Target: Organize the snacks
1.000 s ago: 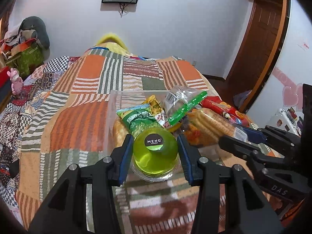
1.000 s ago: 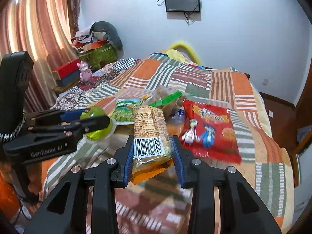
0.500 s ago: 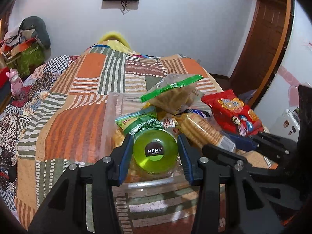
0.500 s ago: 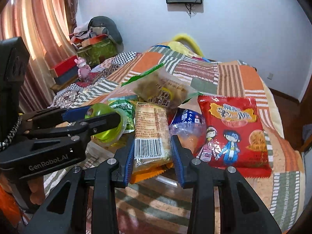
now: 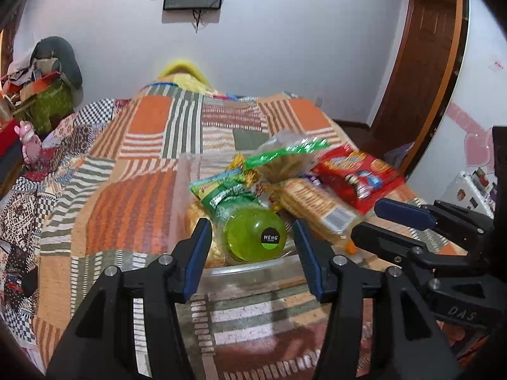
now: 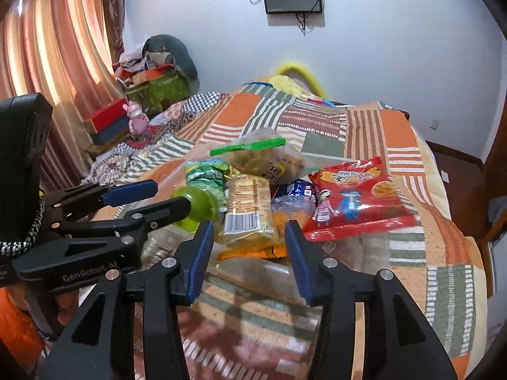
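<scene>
In the left wrist view, the left gripper [image 5: 252, 250] has just been spreading its fingers, which now stand clear on either side of the green jelly cup [image 5: 253, 233]; the cup rests tilted on other packets at the near end of the clear container [image 5: 240, 270] on the bed [image 5: 133, 209], probably because this is where the snacks are gathered. In the right wrist view, the right gripper [image 6: 248, 259] has likewise just been opening, and its fingers no longer press the biscuit packet [image 6: 248, 205], which lies in the heap just right of the cup. The red snack bag [image 6: 355, 196] lies farther right, half over the container's edge.
</scene>
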Tool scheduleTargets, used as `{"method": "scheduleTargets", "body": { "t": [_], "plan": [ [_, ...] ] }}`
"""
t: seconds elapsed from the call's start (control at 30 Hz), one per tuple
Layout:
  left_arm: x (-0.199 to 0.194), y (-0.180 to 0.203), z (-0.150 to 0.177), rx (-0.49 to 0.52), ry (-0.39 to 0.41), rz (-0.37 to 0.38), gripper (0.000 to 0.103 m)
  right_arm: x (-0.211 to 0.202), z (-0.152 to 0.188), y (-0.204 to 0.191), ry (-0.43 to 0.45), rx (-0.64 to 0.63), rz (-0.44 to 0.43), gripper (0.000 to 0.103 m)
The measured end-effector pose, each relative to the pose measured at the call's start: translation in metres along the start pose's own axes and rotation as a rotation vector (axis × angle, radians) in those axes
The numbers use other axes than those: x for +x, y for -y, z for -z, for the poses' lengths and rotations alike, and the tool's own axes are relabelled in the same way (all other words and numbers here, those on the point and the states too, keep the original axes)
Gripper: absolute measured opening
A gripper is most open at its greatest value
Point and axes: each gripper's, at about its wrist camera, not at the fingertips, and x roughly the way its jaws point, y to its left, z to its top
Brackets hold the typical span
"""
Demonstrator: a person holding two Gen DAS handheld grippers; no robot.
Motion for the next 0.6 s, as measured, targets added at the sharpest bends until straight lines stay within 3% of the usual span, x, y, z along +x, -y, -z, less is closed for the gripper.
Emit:
{"method": "scheduleTargets", "body": {
  "t": [0.17, 0.6],
  "plan": [
    [-0.043, 0.006, -0.005, 0.002, 0.076, 0.003, 0.053, -0.034, -0.003, -0.002, 0.055, 0.010, -0.006, 0.043],
    [-0.184, 0.040, -0.014, 0.040, 0.355, 0.000, 0.057, -0.155, -0.014, -0.022, 0.314, 0.028, 0.055, 0.043]
  ]
}}
